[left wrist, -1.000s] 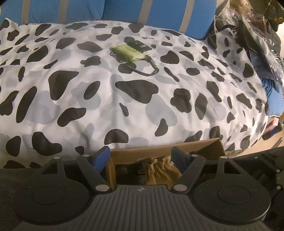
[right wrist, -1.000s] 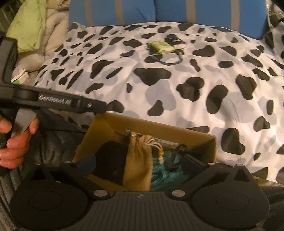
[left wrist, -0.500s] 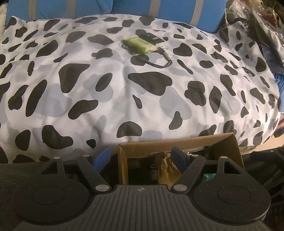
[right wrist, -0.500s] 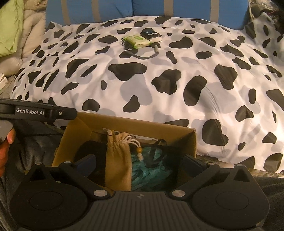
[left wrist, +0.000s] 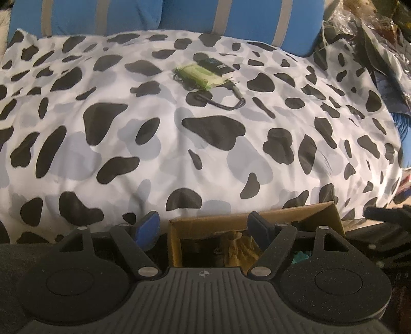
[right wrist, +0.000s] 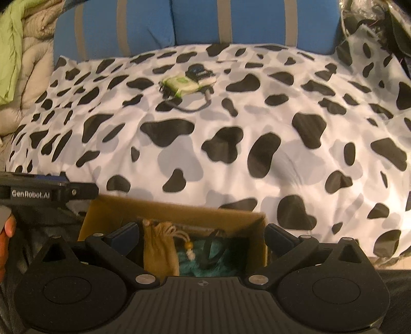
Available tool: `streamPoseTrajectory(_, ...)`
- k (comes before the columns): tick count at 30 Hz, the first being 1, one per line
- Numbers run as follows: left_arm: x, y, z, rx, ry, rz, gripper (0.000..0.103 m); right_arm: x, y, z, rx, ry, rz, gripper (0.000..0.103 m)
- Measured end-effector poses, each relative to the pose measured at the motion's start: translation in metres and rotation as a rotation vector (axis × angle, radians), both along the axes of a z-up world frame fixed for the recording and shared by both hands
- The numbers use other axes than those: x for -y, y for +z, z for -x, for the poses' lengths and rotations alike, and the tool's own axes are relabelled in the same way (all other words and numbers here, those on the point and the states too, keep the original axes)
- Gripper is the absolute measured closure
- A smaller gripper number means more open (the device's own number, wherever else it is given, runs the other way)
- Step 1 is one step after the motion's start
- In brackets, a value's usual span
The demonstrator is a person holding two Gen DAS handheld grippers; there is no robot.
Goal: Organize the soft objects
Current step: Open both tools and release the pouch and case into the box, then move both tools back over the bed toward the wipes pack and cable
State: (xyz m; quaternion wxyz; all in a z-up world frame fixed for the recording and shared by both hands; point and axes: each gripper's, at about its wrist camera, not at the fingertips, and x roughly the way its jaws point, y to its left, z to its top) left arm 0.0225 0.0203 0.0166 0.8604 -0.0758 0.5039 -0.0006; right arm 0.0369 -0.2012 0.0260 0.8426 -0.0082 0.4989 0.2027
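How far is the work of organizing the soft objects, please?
Done: a tan drawstring pouch and something teal and fuzzy already lie in the cardboard box. In hand: nothing; the left gripper and right gripper hover open over the box. Left: a green packet, a dark item and a cord on the spotted duvet.

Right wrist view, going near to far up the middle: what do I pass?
right gripper → tan drawstring pouch in the cardboard box → cow-print duvet → green wipes pack → blue striped cushions
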Motion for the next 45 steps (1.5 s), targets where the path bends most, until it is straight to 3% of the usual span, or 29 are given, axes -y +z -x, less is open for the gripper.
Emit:
streamPoseTrajectory(17, 0.001, 0.005, -0.014, 0.056, -0.004, -0.048, 0.027, 0.006, 0.006, -0.031, 0.122, -0.036, 0.025, 0.000)
streamPoseTrajectory(45, -0.009, 0.002, -0.073, 0.150, -0.037, -0.083, 0.025, 0.000, -0.005, -0.097, 0.189, -0.008, 0.058, 0.000)
